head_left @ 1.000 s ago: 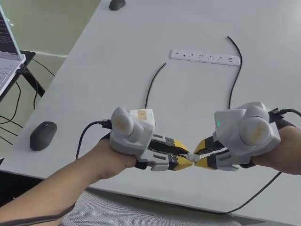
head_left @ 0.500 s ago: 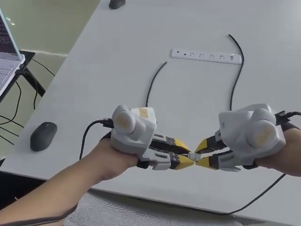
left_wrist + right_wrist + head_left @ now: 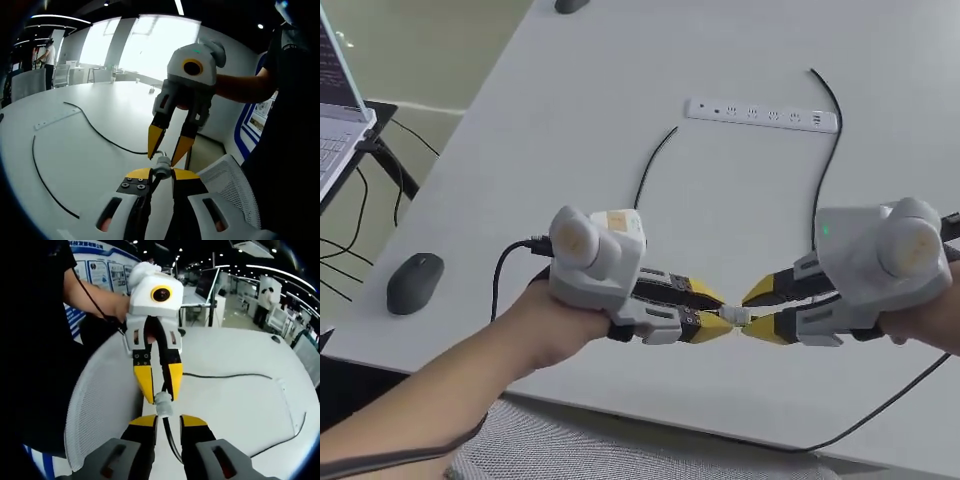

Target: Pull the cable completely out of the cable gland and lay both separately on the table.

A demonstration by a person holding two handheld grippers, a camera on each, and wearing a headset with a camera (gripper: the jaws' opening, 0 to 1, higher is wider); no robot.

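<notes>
Head view, grippers: the left gripper (image 3: 723, 314) and the right gripper (image 3: 747, 313) are meeting tip to tip, low over the near edge of the counter (image 3: 620, 90).
Head view, task's thing: one cable gland (image 3: 735, 316) is sitting in the air between the two sets of tips, off the counter.
Head view, count: one power strip (image 3: 761, 115) with one cord (image 3: 825, 150), one thin black lead (image 3: 650, 170), one mouse (image 3: 415, 283).
Left gripper view, fingers: its own fingers are pinching the gland at their tips; the right gripper's fingers are standing apart, straddling the gland's far end.
Right gripper view, cable: one black cable (image 3: 170, 440) is running from the gland back between this gripper's parted fingers, along their length.
Judgement, axis: gland and cable are lying along the tip-to-tip line, so the pull should go straight apart along it.
Judgement, nearer hand: the right is nearer the cable and needs to close first.
</notes>
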